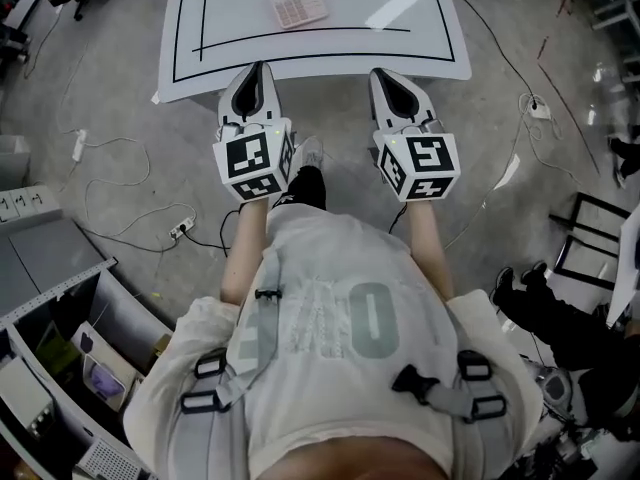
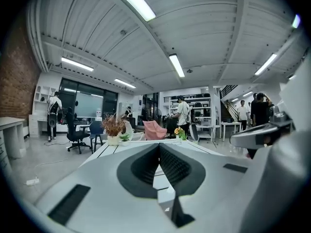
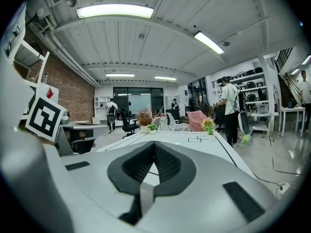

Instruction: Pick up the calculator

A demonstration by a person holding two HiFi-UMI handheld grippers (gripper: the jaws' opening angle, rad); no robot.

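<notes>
Reaching for the calculator (image 1: pixel 297 0), lying well back from the near edge of the table (image 1: pixel 440 58), we should first spread one pair of jaws, since left gripper (image 1: pixel 258 68) and right gripper (image 1: pixel 383 74) both hover there pressed together, holding nothing.

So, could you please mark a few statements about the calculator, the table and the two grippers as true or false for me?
1. The calculator lies on the white table, beyond both grippers. True.
2. The left gripper holds the calculator. False: its jaws are together with nothing between them, and the calculator lies apart from it.
3. The right gripper has its jaws together and empty. True.
4. The table top is unmarked. False: black lines are drawn on it.
</notes>
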